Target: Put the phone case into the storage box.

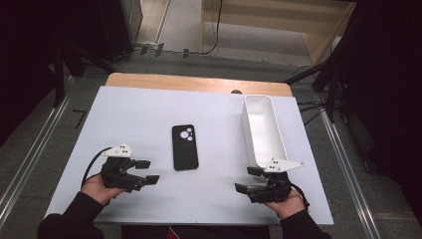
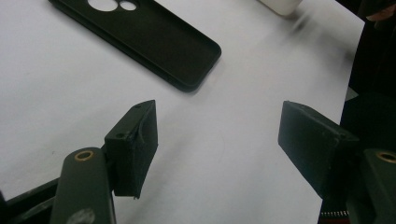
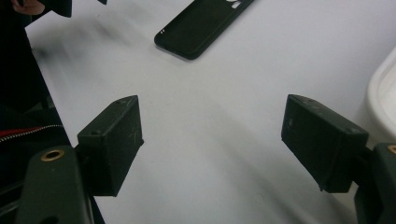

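- Two claws sit low on the white table (image 1: 149, 107), one in each of your hands, and both point in toward the middle.
- Your left claw (image 1: 150, 171) is at about 8 o'clock on the table. Its jaws stand wide, with only bare table between them.
- Your right claw (image 1: 247, 179) is at about 4 o'clock. Its jaws stand wide too, and it holds nothing.
- One black phone case (image 1: 184, 147) lies flat in the middle of the table, between the two claws but a bit farther from you. Neither claw touches it.
- The phone case lies with its hollow side up and its long side running from 12 to 6 o'clock. I think that makes its thin edges easy to pinch from the side.
- In the left gripper view, the phone case (image 2: 149, 39) lies at about 11 o'clock, near the jaws but apart from them. In the right gripper view, it (image 3: 201, 25) lies at about 12 o'clock.
- One long white bin (image 1: 262, 130) stands at about 2 o'clock, just beyond your right claw. It looks empty, so I guess the phone case could go in there.
- No words or brand marks can be read on the phone case, the bin or the claws. The round holes in the phone case are for a camera.
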`<state>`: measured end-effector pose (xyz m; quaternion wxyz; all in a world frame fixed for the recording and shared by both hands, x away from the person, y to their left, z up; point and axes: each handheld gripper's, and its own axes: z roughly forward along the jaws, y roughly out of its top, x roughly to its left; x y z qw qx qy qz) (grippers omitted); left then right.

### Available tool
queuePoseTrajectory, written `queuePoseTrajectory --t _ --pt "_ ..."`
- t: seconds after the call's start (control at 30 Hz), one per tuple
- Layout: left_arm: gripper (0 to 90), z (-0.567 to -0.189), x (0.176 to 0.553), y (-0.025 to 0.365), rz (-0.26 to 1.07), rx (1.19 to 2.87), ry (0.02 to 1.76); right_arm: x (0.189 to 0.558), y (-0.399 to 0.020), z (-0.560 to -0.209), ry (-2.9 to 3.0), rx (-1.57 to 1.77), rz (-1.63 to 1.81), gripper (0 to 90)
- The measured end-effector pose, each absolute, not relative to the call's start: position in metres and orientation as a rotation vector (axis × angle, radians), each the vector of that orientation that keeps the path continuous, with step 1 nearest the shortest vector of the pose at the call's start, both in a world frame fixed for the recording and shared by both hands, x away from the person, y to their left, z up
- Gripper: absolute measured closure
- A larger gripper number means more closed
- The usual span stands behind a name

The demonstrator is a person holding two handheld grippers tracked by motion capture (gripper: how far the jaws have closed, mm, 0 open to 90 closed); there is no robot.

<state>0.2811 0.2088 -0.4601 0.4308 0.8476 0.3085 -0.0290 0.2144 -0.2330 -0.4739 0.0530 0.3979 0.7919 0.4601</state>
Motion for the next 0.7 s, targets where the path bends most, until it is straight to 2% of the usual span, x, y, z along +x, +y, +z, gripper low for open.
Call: queuePoseTrajectory --t 0.7 --pt "28.3 -0.4597 0.2812 0.2105 -0.071 2.115 0.773 0.2147 -0.2333 -0.4729 2.401 1.218 1.403 18.8"
